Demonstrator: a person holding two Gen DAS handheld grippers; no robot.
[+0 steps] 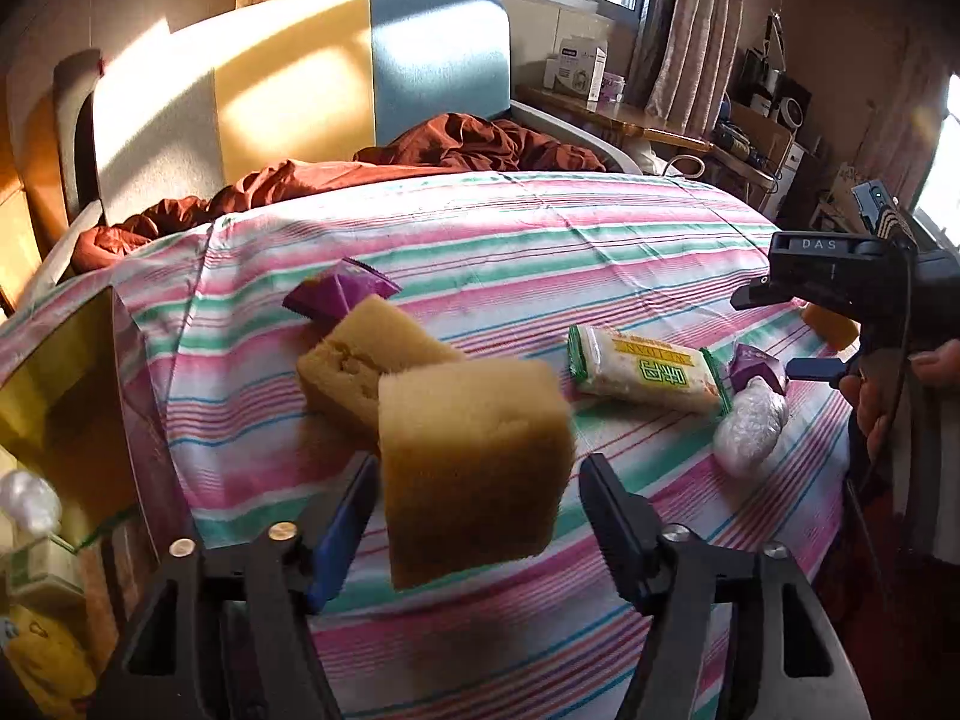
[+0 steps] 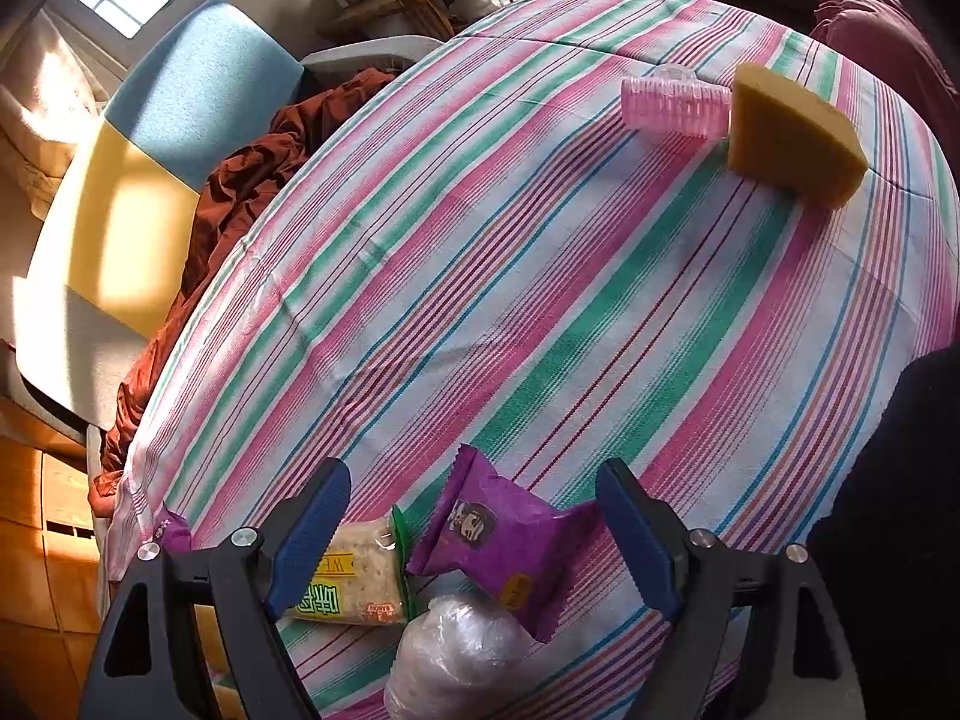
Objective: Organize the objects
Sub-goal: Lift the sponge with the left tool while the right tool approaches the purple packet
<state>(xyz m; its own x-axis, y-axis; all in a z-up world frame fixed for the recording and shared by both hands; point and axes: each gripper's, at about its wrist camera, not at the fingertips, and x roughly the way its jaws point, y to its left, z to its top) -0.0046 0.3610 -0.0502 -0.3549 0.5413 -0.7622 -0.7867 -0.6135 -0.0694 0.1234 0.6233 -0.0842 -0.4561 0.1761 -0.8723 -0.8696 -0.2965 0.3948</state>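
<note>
A yellow sponge (image 1: 474,468) sits blurred between the jaws of my left gripper (image 1: 478,468), which are open; the right pad stands clear of it. A second sponge (image 1: 360,360) lies just behind, with a purple snack packet (image 1: 339,291) beyond it. To the right lie a green-edged cracker packet (image 1: 645,375), another purple packet (image 1: 756,363) and a clear-wrapped ball (image 1: 750,426). My right gripper (image 1: 771,335) hovers over these, held by a hand (image 1: 888,384). In its own view the right gripper (image 2: 471,480) is open above the purple packet (image 2: 504,546), the cracker packet (image 2: 354,582) and the wrapped ball (image 2: 456,660).
Everything lies on a striped cloth (image 2: 480,240). A pink hair roller (image 2: 675,105) and a third sponge (image 2: 792,132) lie at its far side. An open yellow box (image 1: 60,372) stands at the left edge. A brown blanket (image 1: 468,144) is bunched behind.
</note>
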